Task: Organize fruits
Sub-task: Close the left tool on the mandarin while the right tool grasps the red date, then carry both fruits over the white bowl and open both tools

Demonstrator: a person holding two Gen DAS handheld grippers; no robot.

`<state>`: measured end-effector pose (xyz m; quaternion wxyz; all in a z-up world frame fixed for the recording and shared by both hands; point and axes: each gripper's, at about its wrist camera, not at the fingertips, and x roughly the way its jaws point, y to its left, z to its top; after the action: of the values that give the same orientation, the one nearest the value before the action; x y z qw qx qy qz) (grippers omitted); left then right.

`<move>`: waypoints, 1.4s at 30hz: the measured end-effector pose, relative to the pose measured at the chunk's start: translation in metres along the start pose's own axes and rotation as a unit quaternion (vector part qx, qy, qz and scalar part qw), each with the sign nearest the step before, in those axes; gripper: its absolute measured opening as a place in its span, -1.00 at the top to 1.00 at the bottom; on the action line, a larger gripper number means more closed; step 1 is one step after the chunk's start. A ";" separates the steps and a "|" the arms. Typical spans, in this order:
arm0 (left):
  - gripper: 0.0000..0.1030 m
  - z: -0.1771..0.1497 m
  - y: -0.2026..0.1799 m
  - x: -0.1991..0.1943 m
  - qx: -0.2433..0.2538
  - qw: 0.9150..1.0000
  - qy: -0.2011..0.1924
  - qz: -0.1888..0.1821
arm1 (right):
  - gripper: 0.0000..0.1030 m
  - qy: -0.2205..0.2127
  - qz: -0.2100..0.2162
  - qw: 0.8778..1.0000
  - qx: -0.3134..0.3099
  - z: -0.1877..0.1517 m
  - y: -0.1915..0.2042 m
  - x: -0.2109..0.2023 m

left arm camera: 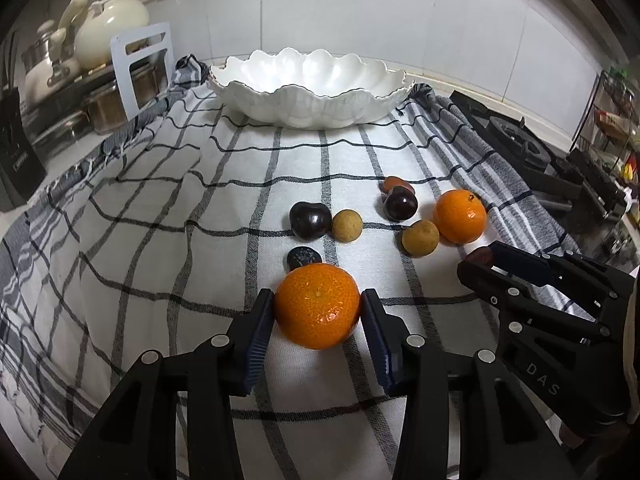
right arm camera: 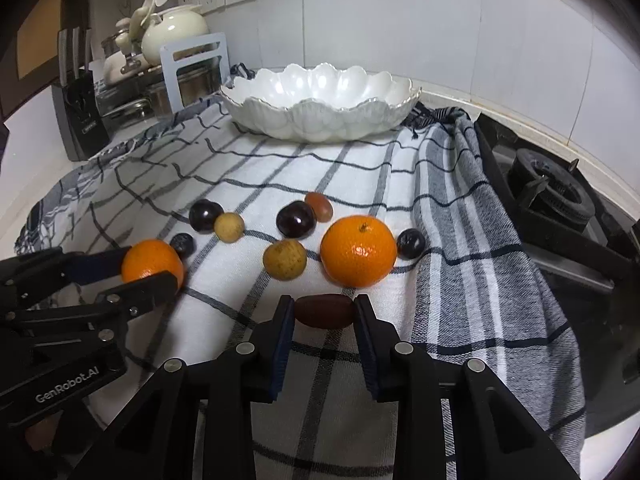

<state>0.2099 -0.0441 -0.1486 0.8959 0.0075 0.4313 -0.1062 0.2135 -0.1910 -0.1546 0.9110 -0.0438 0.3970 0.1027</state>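
Observation:
My left gripper [left arm camera: 318,312] is shut on an orange mandarin [left arm camera: 318,306] low over the checked cloth; it also shows in the right wrist view [right arm camera: 150,260]. My right gripper [right arm camera: 323,314] is shut on a brown-red date [right arm camera: 324,311], seen in the left wrist view [left arm camera: 482,256] too. A second mandarin [right arm camera: 359,250], two dark cherries [right arm camera: 296,219] [right arm camera: 205,216], two tan longans [right arm camera: 285,259] [right arm camera: 229,227], two dark blueberries [right arm camera: 411,243] [right arm camera: 182,244] and another date [right arm camera: 319,206] lie on the cloth. The white scalloped bowl [right arm camera: 320,120] stands empty at the back.
The checked cloth [right arm camera: 440,280] covers the counter. A gas hob [right arm camera: 552,196] lies to the right. A knife block [right arm camera: 78,116], pots, a white rack [right arm camera: 192,68] and a cream teapot [right arm camera: 176,34] stand at the back left.

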 end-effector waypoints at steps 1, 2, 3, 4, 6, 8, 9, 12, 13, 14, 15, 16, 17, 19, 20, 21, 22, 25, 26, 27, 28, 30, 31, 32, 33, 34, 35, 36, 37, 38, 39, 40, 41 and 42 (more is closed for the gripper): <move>0.15 0.001 0.001 -0.002 -0.005 1.000 0.000 -0.004 | 0.38 -0.002 0.000 1.000 0.001 0.001 0.000 -0.002; 0.15 0.002 0.001 -0.004 -0.008 1.000 0.000 -0.006 | 0.38 -0.006 0.001 1.000 0.001 0.003 0.000 -0.005; 0.16 0.003 0.000 -0.005 -0.009 1.000 -0.001 -0.006 | 0.38 -0.009 0.002 1.000 0.000 0.004 0.001 -0.007; 0.16 0.005 0.000 -0.008 -0.009 1.000 -0.004 -0.006 | 0.38 -0.012 0.002 1.000 0.000 0.006 0.001 -0.010; 0.16 0.008 -0.002 -0.013 -0.006 1.000 -0.010 -0.002 | 0.38 -0.020 0.003 1.000 0.000 0.011 0.001 -0.014; 0.16 0.014 -0.003 -0.019 -0.004 1.000 -0.019 0.001 | 0.38 -0.027 0.003 1.000 0.000 0.015 0.000 -0.018; 0.16 0.017 -0.003 -0.021 -0.003 1.000 -0.023 0.002 | 0.38 -0.031 0.004 1.000 0.000 0.017 0.000 -0.021; 0.16 0.026 -0.005 -0.031 0.002 0.999 -0.040 0.006 | 0.38 -0.043 0.007 0.999 0.001 0.026 -0.001 -0.027; 0.16 0.030 -0.005 -0.034 0.005 0.999 -0.046 0.008 | 0.38 -0.048 0.006 0.999 0.000 0.030 -0.002 -0.029; 0.16 0.033 -0.006 -0.037 0.006 0.999 -0.053 0.010 | 0.38 -0.053 0.005 0.999 -0.001 0.033 -0.003 -0.031; 0.16 0.037 -0.006 -0.040 0.008 0.998 -0.060 0.013 | 0.38 -0.057 0.004 0.998 -0.002 0.036 -0.003 -0.032; 0.16 0.041 -0.006 -0.042 0.009 0.998 -0.065 0.014 | 0.38 -0.063 0.003 0.998 -0.002 0.040 -0.003 -0.034; 0.16 0.045 -0.006 -0.044 0.011 0.997 -0.073 0.017 | 0.38 -0.068 0.003 0.998 -0.002 0.043 -0.003 -0.036; 0.17 0.051 -0.005 -0.048 0.013 0.996 -0.083 0.019 | 0.38 -0.080 0.002 0.997 -0.004 0.050 -0.004 -0.039; 0.17 0.055 -0.005 -0.050 0.014 0.996 -0.089 0.020 | 0.38 -0.085 0.001 0.996 -0.006 0.053 -0.004 -0.040; 0.17 0.059 -0.005 -0.052 0.016 0.995 -0.096 0.021 | 0.38 -0.091 0.000 0.996 -0.007 0.057 -0.004 -0.042; 0.17 0.062 -0.004 -0.054 0.018 0.995 -0.101 0.023 | 0.38 -0.096 -0.001 0.995 -0.008 0.061 -0.005 -0.042; 0.17 0.077 -0.002 -0.058 0.021 0.992 -0.120 0.025 | 0.38 -0.112 -0.003 0.994 -0.009 0.075 -0.006 -0.045; 0.17 0.081 -0.002 -0.058 0.021 0.992 -0.124 0.024 | 0.38 -0.116 -0.005 0.993 -0.009 0.079 -0.007 -0.045; 0.17 0.086 -0.001 -0.060 0.023 0.991 -0.132 0.025 | 0.38 -0.119 -0.006 0.993 -0.009 0.084 -0.007 -0.045; 0.17 0.090 -0.001 -0.060 0.024 0.990 -0.136 0.027 | 0.38 -0.122 -0.005 0.992 -0.008 0.089 -0.008 -0.045; 0.17 0.099 0.000 -0.060 0.026 0.988 -0.147 0.029 | 0.38 -0.126 -0.003 0.992 -0.005 0.098 -0.011 -0.043; 0.17 0.106 0.001 -0.060 0.027 0.988 -0.151 0.028 | 0.38 -0.129 -0.003 0.992 -0.006 0.103 -0.012 -0.042; 0.17 0.110 0.001 -0.059 0.028 0.987 -0.154 0.027 | 0.38 -0.134 -0.004 0.991 -0.005 0.110 -0.013 -0.041; 0.17 0.114 0.001 -0.059 0.028 0.987 -0.157 0.028 | 0.38 -0.137 -0.005 0.990 -0.006 0.114 -0.014 -0.039; 0.17 0.121 0.002 -0.057 0.029 0.986 -0.161 0.029 | 0.38 -0.140 -0.006 0.990 -0.007 0.121 -0.016 -0.037; 0.17 0.124 0.003 -0.056 0.029 0.986 -0.163 0.029 | 0.38 -0.142 -0.006 0.990 -0.006 0.125 -0.017 -0.035; 0.17 0.131 0.005 -0.053 0.029 0.986 -0.165 0.029 | 0.38 -0.144 -0.006 0.990 -0.004 0.131 -0.019 -0.032; 0.17 0.135 0.006 -0.052 0.029 0.985 -0.165 0.028 | 0.38 -0.144 -0.006 0.990 -0.005 0.137 -0.020 -0.030; 0.17 0.141 0.009 -0.049 0.029 0.985 -0.167 0.027 | 0.38 -0.144 -0.005 0.990 -0.006 0.142 -0.022 -0.026; 0.17 0.147 0.010 -0.047 0.031 0.985 -0.169 0.029 | 0.38 -0.143 -0.006 0.990 -0.006 0.149 -0.023 -0.022; 0.17 0.152 0.011 -0.045 0.033 0.984 -0.171 0.033 | 0.38 -0.140 -0.007 0.990 -0.007 0.154 -0.024 -0.018; 0.17 0.157 0.013 -0.042 0.034 0.984 -0.172 0.038 | 0.38 -0.139 -0.008 0.990 -0.011 0.161 -0.025 -0.013; 0.17 0.162 0.014 -0.040 0.036 0.983 -0.173 0.040 | 0.38 -0.138 -0.013 0.990 -0.014 0.167 -0.025 -0.008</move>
<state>0.3133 -0.0402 -0.0174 0.9598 0.0383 0.2647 -0.0848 0.3334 -0.1900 -0.0352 0.9577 -0.0471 0.2654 0.1014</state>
